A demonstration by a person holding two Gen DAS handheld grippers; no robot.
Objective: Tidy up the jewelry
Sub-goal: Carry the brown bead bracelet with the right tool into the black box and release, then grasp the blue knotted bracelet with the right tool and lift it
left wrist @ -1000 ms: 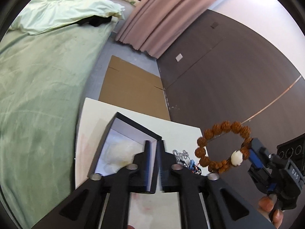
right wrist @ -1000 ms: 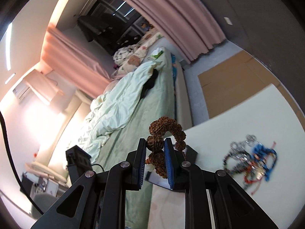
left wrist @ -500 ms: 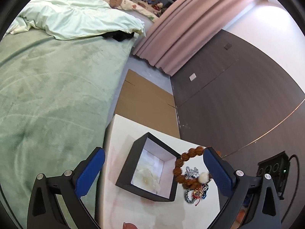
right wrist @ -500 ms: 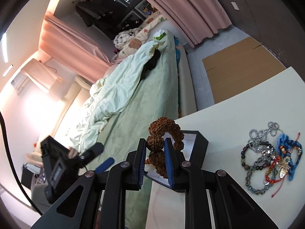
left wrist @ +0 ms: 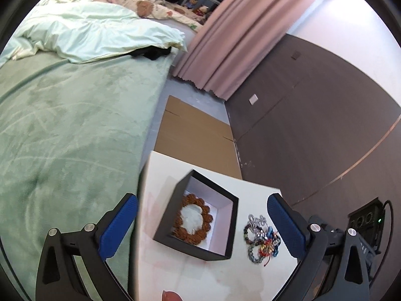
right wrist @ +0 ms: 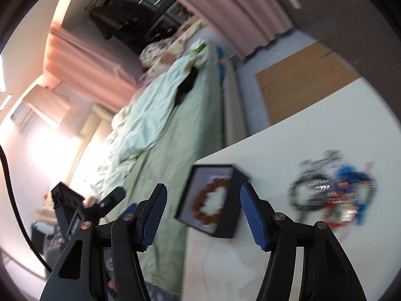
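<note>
A brown bead bracelet (left wrist: 193,219) lies inside the open black box (left wrist: 226,228) on the white table (left wrist: 160,175); both also show in the right wrist view, bracelet (right wrist: 209,202) in box (right wrist: 235,205). A pile of other bracelets and chains (left wrist: 262,238) lies on the table right of the box, blurred in the right wrist view (right wrist: 330,193). My left gripper (left wrist: 201,222) is open wide and empty above the box. My right gripper (right wrist: 203,215) is open and empty, also above the box.
A bed with a green blanket (left wrist: 62,130) borders the table's left edge. Flat cardboard (left wrist: 193,138) lies on the floor beyond the table. A dark wall (left wrist: 313,125) stands at the right, pink curtains (left wrist: 225,37) behind.
My right gripper opened and let the brown bracelet go; it now lies in the box. My left gripper opened half a second earlier and drew back from the box.
</note>
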